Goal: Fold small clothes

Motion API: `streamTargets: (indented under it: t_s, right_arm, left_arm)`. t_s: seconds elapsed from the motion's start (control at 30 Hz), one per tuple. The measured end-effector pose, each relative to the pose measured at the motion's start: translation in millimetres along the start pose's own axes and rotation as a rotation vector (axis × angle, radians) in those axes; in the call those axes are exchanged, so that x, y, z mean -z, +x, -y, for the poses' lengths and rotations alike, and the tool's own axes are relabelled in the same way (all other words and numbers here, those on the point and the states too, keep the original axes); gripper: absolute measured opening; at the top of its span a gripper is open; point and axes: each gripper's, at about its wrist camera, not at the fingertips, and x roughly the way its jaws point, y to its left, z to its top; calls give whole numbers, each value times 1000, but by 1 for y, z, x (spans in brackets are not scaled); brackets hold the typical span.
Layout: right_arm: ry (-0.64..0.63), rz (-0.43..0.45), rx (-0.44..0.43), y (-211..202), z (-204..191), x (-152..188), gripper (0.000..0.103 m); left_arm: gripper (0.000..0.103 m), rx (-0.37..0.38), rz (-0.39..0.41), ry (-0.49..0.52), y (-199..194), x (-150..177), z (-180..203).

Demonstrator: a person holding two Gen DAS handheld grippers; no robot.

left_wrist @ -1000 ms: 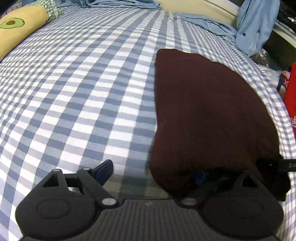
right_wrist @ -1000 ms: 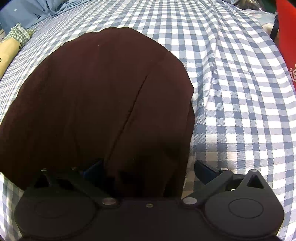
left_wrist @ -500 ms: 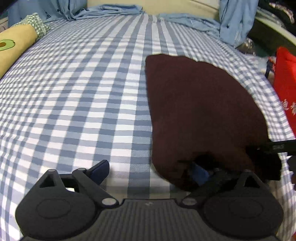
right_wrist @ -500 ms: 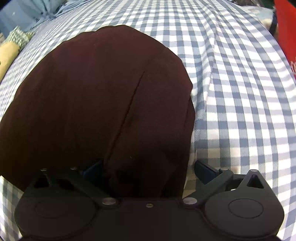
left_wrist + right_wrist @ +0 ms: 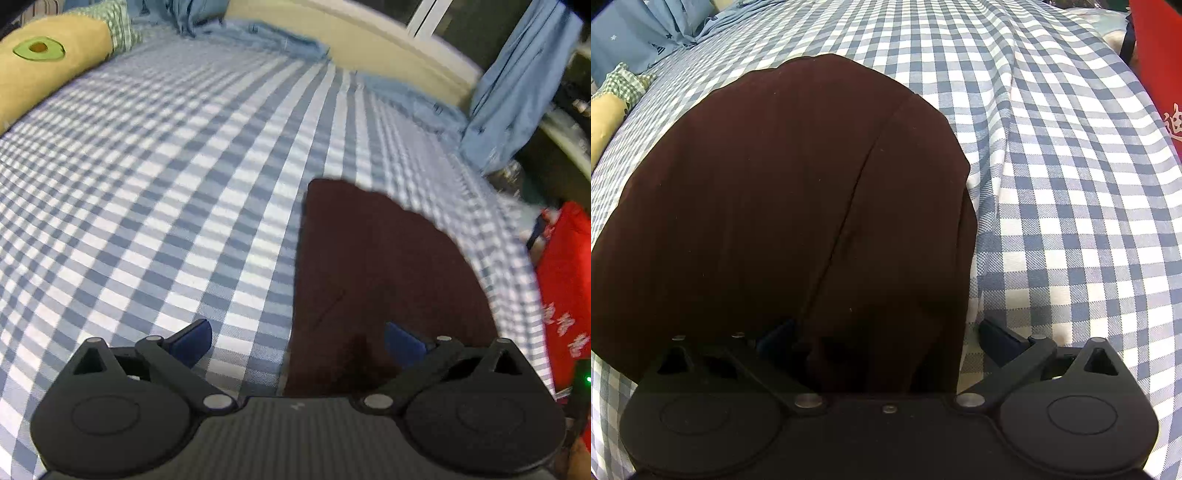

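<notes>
A dark maroon garment (image 5: 388, 266) lies folded flat on the blue-and-white checked bed sheet (image 5: 147, 184). My left gripper (image 5: 298, 342) hovers above the garment's near left edge. Its jaws are opening, and nothing is pinched between them. Its right finger (image 5: 404, 343) is over the cloth and its left finger (image 5: 192, 341) is over the sheet. In the right wrist view the garment (image 5: 775, 184) fills the left and middle. My right gripper (image 5: 888, 336) stands open over its near right edge. A raised bit of cloth sits between the fingers, and the pads are not pressing on it.
A yellow avocado pillow (image 5: 48, 62) lies at the far left of the bed. Light blue clothes (image 5: 517, 85) are heaped along the far edge. A red bag (image 5: 565, 295) stands beside the bed on the right. The sheet (image 5: 1071, 184) is wrinkled to the right of the garment.
My left gripper has risen and tilted up from the garment's near edge. Its right finger has come clear of the cloth, and its jaws stand wider. The right gripper has stayed put.
</notes>
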Motion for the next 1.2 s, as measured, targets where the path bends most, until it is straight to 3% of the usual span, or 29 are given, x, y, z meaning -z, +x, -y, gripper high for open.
streamTargets:
  t_s: [0.1, 0.37, 0.73, 1.2]
  right_arm:
    - [11, -4, -3, 1, 4, -2, 102]
    - [48, 8, -15, 6, 16, 1, 102]
    - [40, 18, -20, 7, 19, 7, 102]
    - [43, 22, -16, 5, 18, 8, 102]
  left_arm:
    - [97, -23, -74, 35, 23, 2, 6]
    - [98, -35, -98, -25, 26, 17, -6]
    - [98, -119, -56, 53, 19, 23, 10]
    - [98, -135, -42, 94, 17, 25, 14]
